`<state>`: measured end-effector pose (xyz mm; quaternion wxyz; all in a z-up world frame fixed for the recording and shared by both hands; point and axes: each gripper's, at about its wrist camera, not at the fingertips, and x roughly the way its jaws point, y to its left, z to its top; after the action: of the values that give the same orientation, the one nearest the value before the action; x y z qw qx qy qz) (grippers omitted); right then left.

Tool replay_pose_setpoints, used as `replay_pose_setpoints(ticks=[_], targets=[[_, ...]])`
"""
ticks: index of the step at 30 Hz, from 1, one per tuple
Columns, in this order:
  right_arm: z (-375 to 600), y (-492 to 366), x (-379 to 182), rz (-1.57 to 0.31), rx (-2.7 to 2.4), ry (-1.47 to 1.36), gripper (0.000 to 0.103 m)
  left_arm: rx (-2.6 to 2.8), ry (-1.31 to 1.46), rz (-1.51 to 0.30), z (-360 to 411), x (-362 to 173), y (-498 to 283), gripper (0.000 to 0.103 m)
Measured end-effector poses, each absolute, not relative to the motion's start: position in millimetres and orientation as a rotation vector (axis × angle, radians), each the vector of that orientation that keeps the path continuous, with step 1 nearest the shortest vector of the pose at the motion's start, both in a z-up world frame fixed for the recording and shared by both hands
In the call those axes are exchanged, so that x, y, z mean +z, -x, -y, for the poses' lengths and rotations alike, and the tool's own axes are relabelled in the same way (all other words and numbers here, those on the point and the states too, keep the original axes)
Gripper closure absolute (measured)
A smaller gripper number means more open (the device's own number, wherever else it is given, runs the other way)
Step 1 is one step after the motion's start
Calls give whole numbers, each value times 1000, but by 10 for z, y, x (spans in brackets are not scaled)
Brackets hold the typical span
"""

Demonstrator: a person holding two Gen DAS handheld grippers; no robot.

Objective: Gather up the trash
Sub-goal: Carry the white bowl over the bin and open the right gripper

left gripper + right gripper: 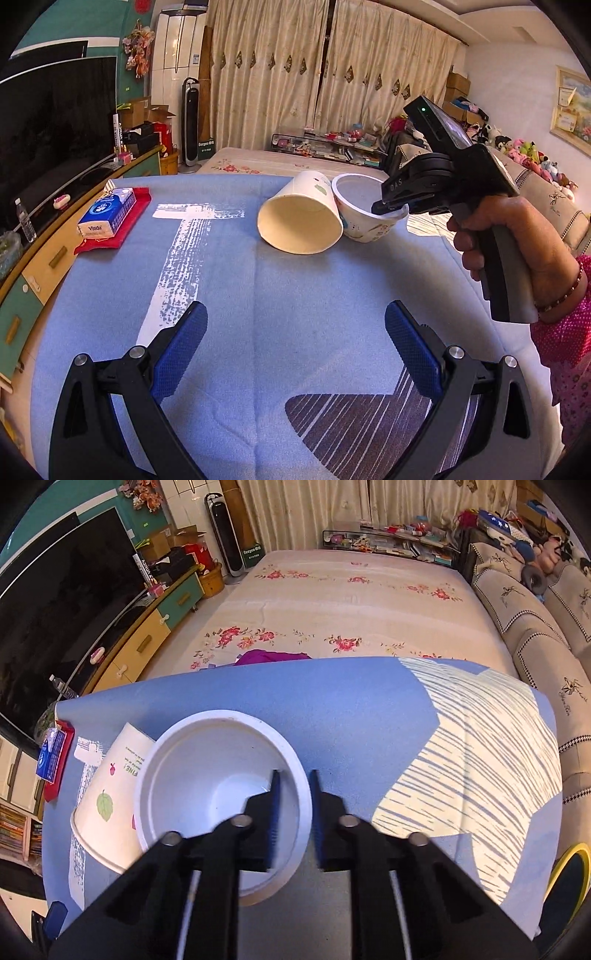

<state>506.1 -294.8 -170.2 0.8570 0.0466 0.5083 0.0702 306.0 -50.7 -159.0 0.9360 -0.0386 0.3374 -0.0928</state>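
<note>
Gripping the rim of the white bowl [207, 775], the right gripper [293, 794] has one finger inside the bowl and one outside, pads clamped on the near-right part of the wall. From the left wrist view the same gripper [386, 206] comes in from the right, pointing steeply down, with a hand [517, 240] around its grey handle. The bowl [365, 218] stands upright on the blue cloth [258, 314], toward its far side.

A paper cup [301, 218] lies on its side touching the bowl's left flank, its open mouth facing the left camera. In the right wrist view the cup [110, 794] is partly hidden behind the bowl.

The left gripper [295, 332] is spread wide, nothing between its blue pads [181, 350]. It hangs over the near part of the cloth, well short of the cup and bowl, both ahead of it and slightly right of centre.

A tissue pack [107, 214] sits on a red packet [125, 221] at the cloth's far-left corner, well apart from both grippers.
</note>
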Motion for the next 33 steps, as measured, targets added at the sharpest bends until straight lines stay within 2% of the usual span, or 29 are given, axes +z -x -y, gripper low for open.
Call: replay_pose_setpoints(ticks=[9,19,26,33], targets=[[3294,-4452,-1364,-942,162,-128,96,-188,74,-695,497,-1604,-3055,8],[4394,-3298,-1112,-798,14,-162,96,-182,45,-678,530,-1591,-3036,8],[5426,-2781,-1384,-807,-167,-274,96,-180,24,-662,564,-1568,-3004,8],[6098,-2612,-1818,-867,-304,-364,96,-181,-1,-654,616,-1557,-2976,8]])
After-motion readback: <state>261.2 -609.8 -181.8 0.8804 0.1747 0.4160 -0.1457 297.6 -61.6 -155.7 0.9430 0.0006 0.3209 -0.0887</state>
